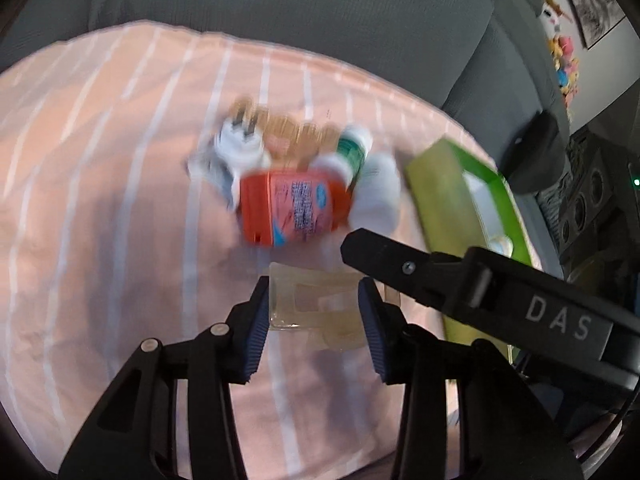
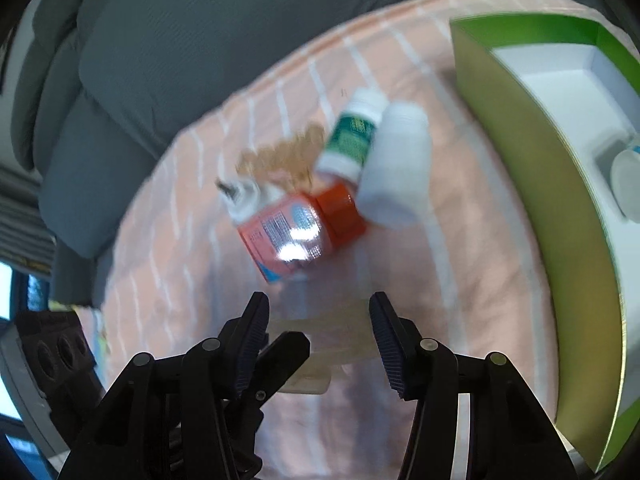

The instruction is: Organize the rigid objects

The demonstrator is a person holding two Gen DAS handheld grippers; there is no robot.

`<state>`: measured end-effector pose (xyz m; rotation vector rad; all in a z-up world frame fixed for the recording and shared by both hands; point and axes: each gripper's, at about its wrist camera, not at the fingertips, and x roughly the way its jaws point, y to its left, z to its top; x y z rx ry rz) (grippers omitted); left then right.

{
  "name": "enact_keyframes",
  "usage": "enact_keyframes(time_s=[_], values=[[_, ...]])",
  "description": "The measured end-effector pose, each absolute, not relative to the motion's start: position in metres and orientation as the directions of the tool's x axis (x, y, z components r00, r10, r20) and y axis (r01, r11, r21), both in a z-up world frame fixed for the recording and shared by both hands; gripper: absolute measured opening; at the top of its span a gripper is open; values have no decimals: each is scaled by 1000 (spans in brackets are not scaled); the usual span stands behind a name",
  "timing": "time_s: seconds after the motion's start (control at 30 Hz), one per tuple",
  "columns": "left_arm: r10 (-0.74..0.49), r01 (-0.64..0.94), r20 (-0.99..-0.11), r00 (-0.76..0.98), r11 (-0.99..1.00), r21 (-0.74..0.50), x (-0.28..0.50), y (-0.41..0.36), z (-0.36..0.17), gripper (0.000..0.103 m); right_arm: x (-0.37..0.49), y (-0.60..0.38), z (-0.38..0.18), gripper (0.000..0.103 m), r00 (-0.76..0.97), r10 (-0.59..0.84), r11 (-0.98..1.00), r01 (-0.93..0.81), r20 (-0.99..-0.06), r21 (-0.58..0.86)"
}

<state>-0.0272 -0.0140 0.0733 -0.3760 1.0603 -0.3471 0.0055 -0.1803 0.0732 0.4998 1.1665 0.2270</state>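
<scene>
Your left gripper [image 1: 314, 320]: clamped on clear plastic case [image 1: 316, 300] | your right gripper [image 2: 318, 336]: gripping same case, near edge | ahead on pink striped cloth [image 1: 100, 200], left to right: white plug [image 1: 240, 144], orange box [image 1: 294, 208], green-label bottle [image 1: 352, 148], white bottle [image 1: 378, 192] | far right: green box [image 2: 532, 184], you have it clear of the pile.
</scene>
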Motion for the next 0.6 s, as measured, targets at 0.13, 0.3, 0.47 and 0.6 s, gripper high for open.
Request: enact_keyframes(time_s=[0.13, 0.3, 0.47, 0.6], values=[[-435, 115, -732, 524, 888, -445, -20, -17, 99, 41, 14, -174, 98, 56, 441, 398, 880, 63, -804, 470], [-450, 146, -664, 597, 875, -463, -4, -24, 134, 41, 23, -176, 140, 56, 541, 356, 897, 29, -762, 440], [-498, 193, -630, 596, 851, -489, 11, -45, 146, 41, 27, -194, 166, 56, 620, 360, 889, -1, -698, 458], [-519, 235, -634, 574, 846, -479, 19, -74, 147, 41, 22, -219, 169, 56, 665, 319, 882, 52, -676, 468]])
